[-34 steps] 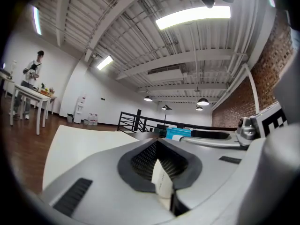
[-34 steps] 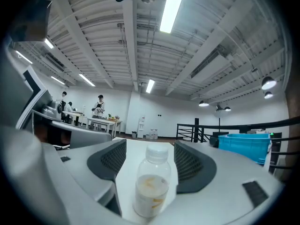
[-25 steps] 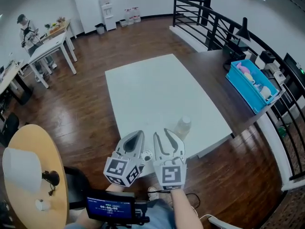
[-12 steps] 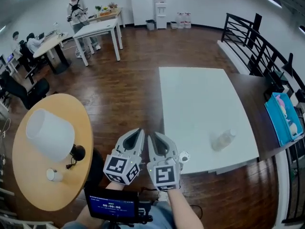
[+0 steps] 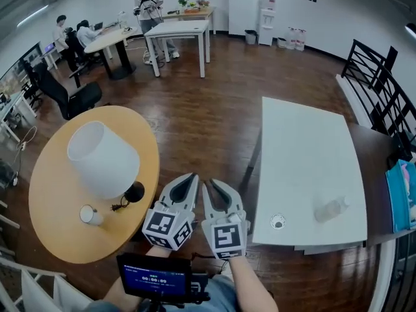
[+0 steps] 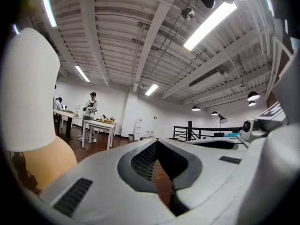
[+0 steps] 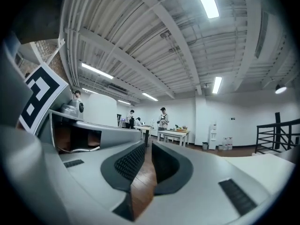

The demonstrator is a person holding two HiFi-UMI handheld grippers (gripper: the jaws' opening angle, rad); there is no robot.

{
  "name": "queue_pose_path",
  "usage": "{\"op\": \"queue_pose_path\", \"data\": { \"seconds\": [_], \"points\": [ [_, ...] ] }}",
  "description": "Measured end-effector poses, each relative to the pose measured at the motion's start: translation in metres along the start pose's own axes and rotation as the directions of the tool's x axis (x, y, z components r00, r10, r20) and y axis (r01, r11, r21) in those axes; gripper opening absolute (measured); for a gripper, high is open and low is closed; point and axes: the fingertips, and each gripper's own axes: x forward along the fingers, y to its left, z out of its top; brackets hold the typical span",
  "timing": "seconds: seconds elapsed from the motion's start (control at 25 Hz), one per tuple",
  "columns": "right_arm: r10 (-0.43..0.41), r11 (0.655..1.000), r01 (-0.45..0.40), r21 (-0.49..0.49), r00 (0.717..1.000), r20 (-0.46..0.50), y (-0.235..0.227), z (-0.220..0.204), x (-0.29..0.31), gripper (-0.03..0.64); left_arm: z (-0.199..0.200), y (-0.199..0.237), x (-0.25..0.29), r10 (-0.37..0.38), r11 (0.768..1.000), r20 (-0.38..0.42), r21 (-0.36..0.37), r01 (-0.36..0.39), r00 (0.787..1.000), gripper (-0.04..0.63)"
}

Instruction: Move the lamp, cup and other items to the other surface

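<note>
Lamp (image 5: 104, 158) stood upright on the round wooden table (image 5: 58, 239), off to the left of both grippers and a bit fwd of them. Its white shade sat uppermost, w/ the dark base nearest the tools. The L gripper view caught the shade close on its left edge, so the jaws weren't aimed at the lamp.

Cup (image 5: 90, 214) sat left of the left gripper (image 5: 188, 179) too, farther out than the lamp base and near the table's edge toward the person.

The L gripper was clearly the nearer one. The right gripper (image 5: 214, 186) hung just beside it on the far side from the lamp. Both were held close in front of the body over bare floor, btwn the two tables.

L jaws were pressed together, nothing in them. R jaws stood a narrow slit apart, only floor seen btwn the pads.

The white table (image 5: 305, 148) lay to the right and fwd of the R gripper, w/ a clear bottle (image 5: 331, 208) on its side and a small round item (image 5: 277, 222) on it.

Judgement: the next reach needs a swing left w/ the L tool, jaws spread first, taking the lamp low by its stem or base, since the shade looks too wide to grip.
</note>
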Motion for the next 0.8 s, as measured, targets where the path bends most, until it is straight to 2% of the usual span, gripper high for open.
{"op": "queue_pose_path", "data": {
  "seconds": [0.28,0.44,0.6,0.8],
  "points": [
    [0.077,0.996,-0.077,0.033,0.997,-0.005,0.033,-0.001,0.013,0.048,-0.003,0.026,-0.025,0.076,0.997,0.013,0.000,-0.077,0.997,0.011],
    [0.132,0.990,-0.132,0.045,0.991,0.001,0.052,-0.001,0.019,0.051,-0.005,0.045,-0.041,0.145,0.989,0.030,0.009,-0.145,0.989,0.011],
    [0.218,0.974,-0.219,0.051,0.976,0.018,0.084,0.002,0.026,0.061,-0.007,0.068,-0.067,0.235,0.972,0.021,0.017,-0.236,0.972,0.011],
    [0.352,0.935,-0.352,0.042,0.936,0.016,0.143,-0.004,0.034,0.064,-0.016,0.103,-0.115,0.358,0.934,0.036,0.009,-0.358,0.933,0.011]
  ]
}}
